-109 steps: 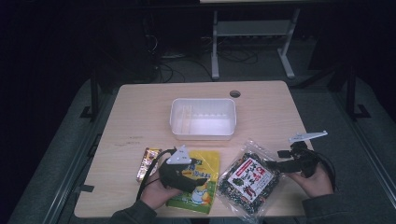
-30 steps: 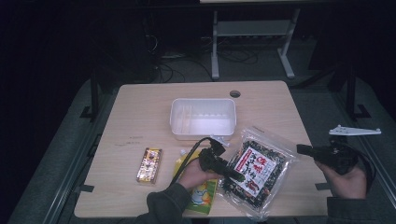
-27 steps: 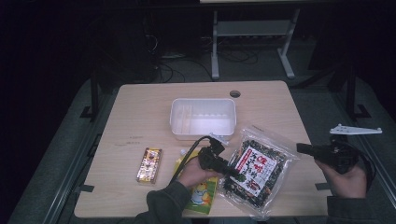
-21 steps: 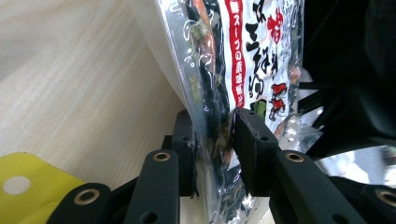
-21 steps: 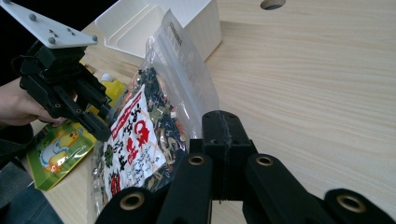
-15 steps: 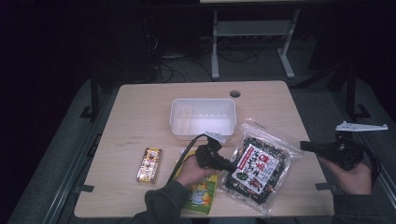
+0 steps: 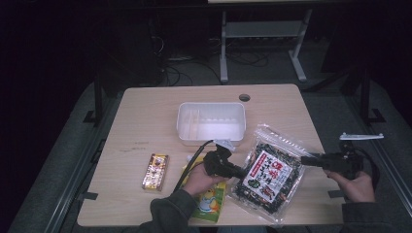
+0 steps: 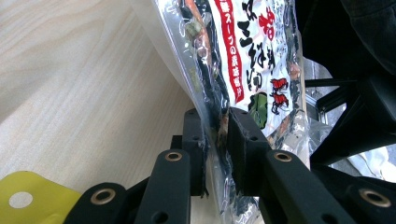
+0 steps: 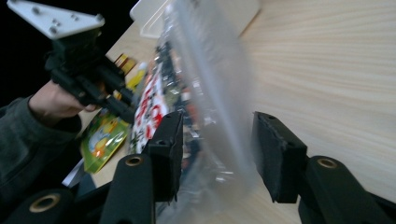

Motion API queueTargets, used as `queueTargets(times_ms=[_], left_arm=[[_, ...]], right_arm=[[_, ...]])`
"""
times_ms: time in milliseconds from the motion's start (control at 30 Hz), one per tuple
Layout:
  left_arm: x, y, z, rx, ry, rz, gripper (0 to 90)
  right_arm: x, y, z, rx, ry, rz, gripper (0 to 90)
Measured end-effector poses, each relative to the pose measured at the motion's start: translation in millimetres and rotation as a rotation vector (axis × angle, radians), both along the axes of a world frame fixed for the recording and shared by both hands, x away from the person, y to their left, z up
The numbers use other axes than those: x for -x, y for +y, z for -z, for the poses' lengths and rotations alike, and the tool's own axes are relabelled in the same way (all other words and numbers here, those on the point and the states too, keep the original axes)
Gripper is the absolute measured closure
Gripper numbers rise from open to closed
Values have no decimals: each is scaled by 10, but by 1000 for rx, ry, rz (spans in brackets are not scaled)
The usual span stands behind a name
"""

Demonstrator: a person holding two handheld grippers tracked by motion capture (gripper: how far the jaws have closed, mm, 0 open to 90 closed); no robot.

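The seaweed bag lies on the table at about 5 o'clock from the white tub, tilted, its upper corner near the tub's right end and its lower edge close to the table's near edge; the left gripper comes in at the bag's 9 o'clock side, its jaws clenched on the clear edge of the bag, as the left gripper view shows; the right gripper sits at the bag's 3 o'clock edge, by the table's right edge; its jaws have just been opening, and in the right gripper view they stand apart with the bag's clear margin between them, the pads not pressing on it; a yellow pouch lies under the left hand, at 7 o'clock from the bag, reaching the near edge; a snack bar lies well apart at 9 o'clock; bare tabletop stretches at 10 to 12 o'clock, left of and behind the tub; a round hole sits near the far edge.
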State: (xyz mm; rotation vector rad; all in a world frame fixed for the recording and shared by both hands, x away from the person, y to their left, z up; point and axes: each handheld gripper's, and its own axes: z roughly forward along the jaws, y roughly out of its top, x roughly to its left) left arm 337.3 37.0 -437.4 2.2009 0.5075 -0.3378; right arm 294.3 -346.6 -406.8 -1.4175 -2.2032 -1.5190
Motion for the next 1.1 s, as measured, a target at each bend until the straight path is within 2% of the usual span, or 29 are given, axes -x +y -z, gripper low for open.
queueTargets(times_ms=[233,267,300,333,433,533,700,833,967,1100], left_arm=[[10,-4,-1,4,-5,-5,775],[10,-2,-1,6,-5,-4,775],[13,-1,-1,7,-1,-5,774],[13,0,-1,8,-1,-6,773],[17,11,2,10,0,-9,766],[24,22,-4,2,-16,-18,732],[32,41,-8,-3,-28,-33,674],[32,75,-28,-1,-40,-39,644],[26,143,-72,14,-51,-63,546],[42,193,-96,14,-62,-73,520]], right_arm=[[-44,140,65,3,34,-56,554],[-49,156,70,4,38,-60,574],[-61,194,72,-2,47,-85,649],[-62,207,65,1,49,-91,686],[-64,225,35,0,50,-103,718],[-58,229,-36,-11,54,-120,754],[-42,265,-146,-26,41,-137,776],[-40,299,-236,-18,25,-138,780],[-32,330,-351,-12,-1,-142,784],[-23,334,-428,-3,-23,-135,786]])
